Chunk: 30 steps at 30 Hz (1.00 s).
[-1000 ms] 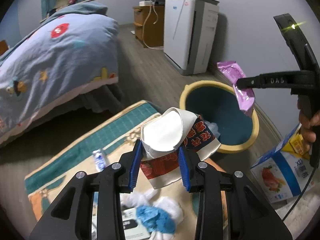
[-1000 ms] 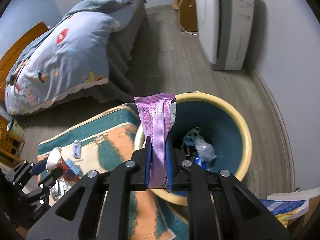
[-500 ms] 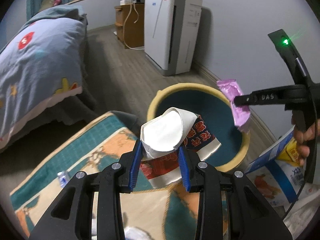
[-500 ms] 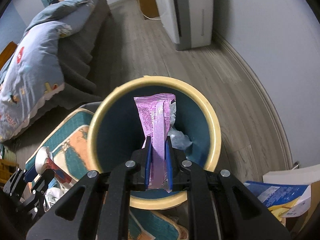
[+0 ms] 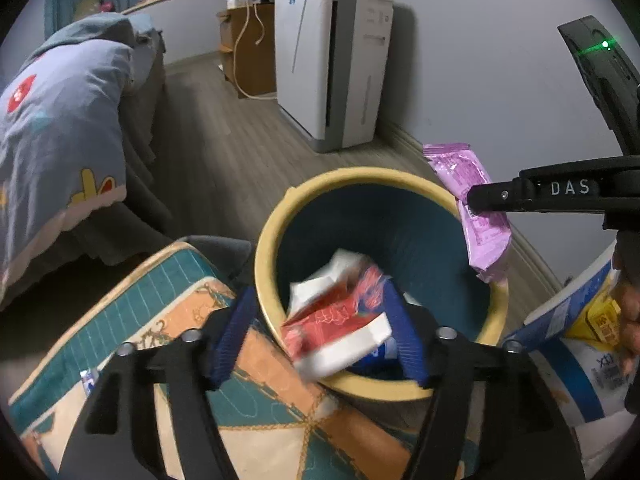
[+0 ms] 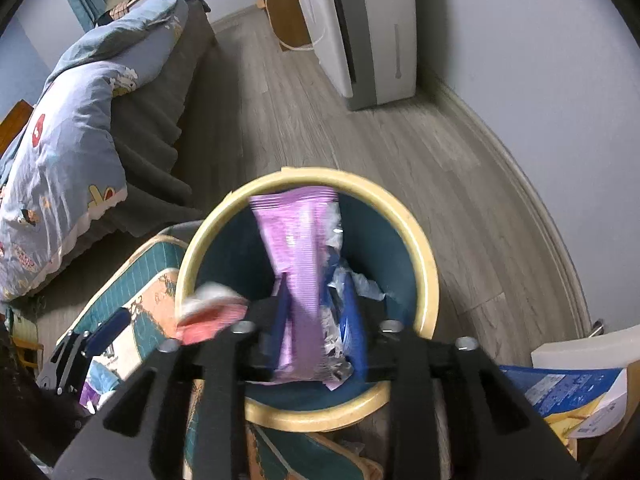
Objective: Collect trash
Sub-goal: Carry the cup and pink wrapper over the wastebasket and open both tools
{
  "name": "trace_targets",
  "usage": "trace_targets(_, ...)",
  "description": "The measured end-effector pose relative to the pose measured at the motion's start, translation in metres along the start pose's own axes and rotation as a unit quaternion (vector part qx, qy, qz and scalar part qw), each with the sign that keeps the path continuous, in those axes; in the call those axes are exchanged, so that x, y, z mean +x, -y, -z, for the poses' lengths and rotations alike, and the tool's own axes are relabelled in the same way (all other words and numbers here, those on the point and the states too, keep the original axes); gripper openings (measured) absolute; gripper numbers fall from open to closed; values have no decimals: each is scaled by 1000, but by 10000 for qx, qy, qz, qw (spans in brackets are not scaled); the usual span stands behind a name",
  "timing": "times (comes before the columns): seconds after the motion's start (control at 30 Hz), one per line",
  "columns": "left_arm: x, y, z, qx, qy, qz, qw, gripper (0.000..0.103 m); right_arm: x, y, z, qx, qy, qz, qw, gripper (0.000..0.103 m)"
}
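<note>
A yellow-rimmed bin (image 5: 280,216) with a dark teal inside stands on the floor; it also shows in the right wrist view (image 6: 424,248). My left gripper (image 5: 320,324) is open over the bin's near rim. A crumpled red and white paper cup (image 5: 336,320) is blurred, loose between its fingers and dropping into the bin; it shows in the right wrist view (image 6: 208,312) too. My right gripper (image 6: 320,312) is open above the bin, and the purple wrapper (image 6: 300,264) slips loose between its fingers. The wrapper also shows at the right fingertip in the left wrist view (image 5: 476,208).
A patterned teal and orange rug (image 5: 168,312) lies by the bin with small litter (image 6: 96,376) on it. A bed with a blue quilt (image 5: 52,120) is at the left. A white air purifier (image 5: 332,56) stands against the wall. A blue and white bag (image 5: 576,344) lies at the right.
Both grippers have opened over the bin. The red and white cup has left the left fingers and is falling in. The purple wrapper is sliding free of the right fingers.
</note>
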State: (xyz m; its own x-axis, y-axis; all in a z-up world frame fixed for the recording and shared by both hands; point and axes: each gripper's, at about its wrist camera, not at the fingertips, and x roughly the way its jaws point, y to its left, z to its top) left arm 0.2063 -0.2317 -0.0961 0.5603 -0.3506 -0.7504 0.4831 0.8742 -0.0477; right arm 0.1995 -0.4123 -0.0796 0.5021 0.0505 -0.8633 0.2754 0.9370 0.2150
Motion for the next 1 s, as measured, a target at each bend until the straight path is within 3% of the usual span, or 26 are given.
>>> trace_targets(0.1,-1,-5,-1,-108,9,-29,9999,72,-1,2,-1,65,30,21,10000,44)
trace_targets(0.2,-6,-11,0,-159,36,-102,9998,77,-1,1,-2,94,22,32,9999,62)
trace_targets(0.33,-17,-19,2,-205,73,-226,9995,85,-7,-4,-5,118,153,100,9998,93)
trace_targets(0.37,-21,-22,3,-205,95,-287,9993,88,-9,-5,-5,144,190,91,9997,97)
trace_targets(0.7,-89,-61,11,-334,217,-610,9973,91,-24,-39,-7,-83,291,-159,9994,97)
trace_targets(0.8,-117,-76,14,-350,238,-874,9953,92,-29,-55,-6,-212,335,-290,9988,97)
trace_targets(1.0,-168,-114,38,-788,272,-1135,9900,94,-38,-97,5,-695,383,-500,9956,97)
